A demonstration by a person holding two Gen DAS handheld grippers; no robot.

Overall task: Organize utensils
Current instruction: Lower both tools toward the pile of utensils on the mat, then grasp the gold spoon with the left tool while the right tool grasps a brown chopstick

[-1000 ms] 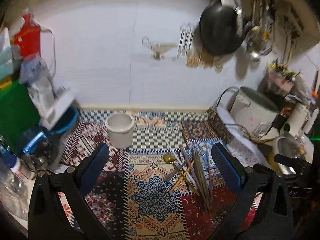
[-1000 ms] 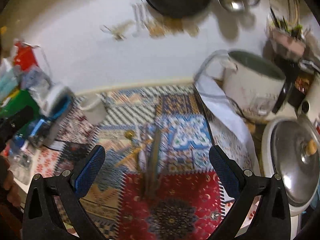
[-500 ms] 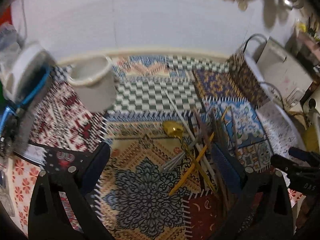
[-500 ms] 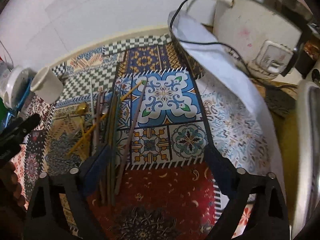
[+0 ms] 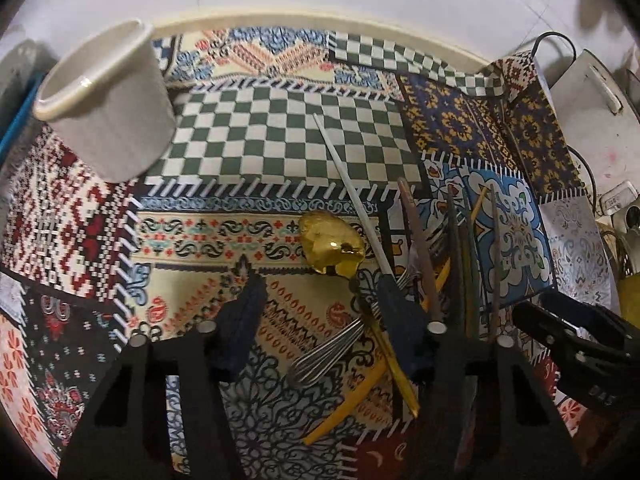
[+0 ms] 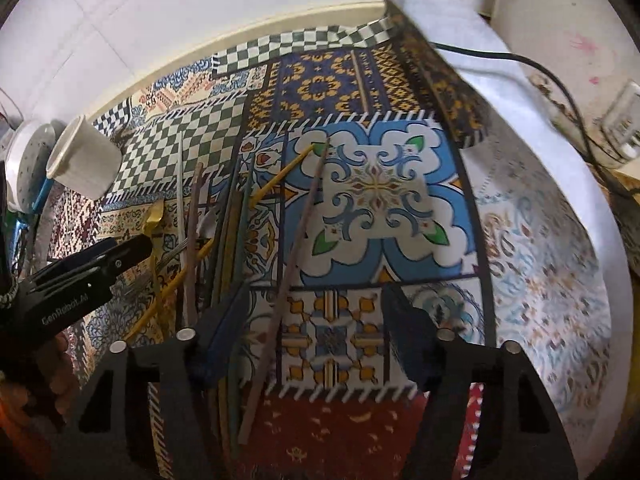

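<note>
The utensils lie in a loose pile on the patterned mat [image 5: 256, 148] covering your counter: a gold spoon [image 5: 332, 246] bowl-up, a silver fork [image 5: 332, 350] crossing beneath its handle, a white chopstick [image 5: 348, 188] angled toward the wall, a yellow chopstick [image 5: 348, 404], and a bundle of dark chopsticks [image 5: 460, 264] lying roughly parallel. Your left gripper [image 5: 320, 316] points steeply down over the spoon handle and fork; its jaws have just been closing and now stand about half apart, the handles lying between the pads, with no pad visibly pressing on them. Your right gripper [image 6: 312, 328] points down at the right edge of the pile; its jaws have likewise just been closing to about half width, with one brown chopstick [image 6: 296, 248] running between them, untouched as far as can be seen. A white cup [image 5: 108, 100], apparently empty, stands well left of the pile near the wall. A white appliance [image 6: 560, 32] with a black cord [image 6: 500, 56] sits to the right.
</note>
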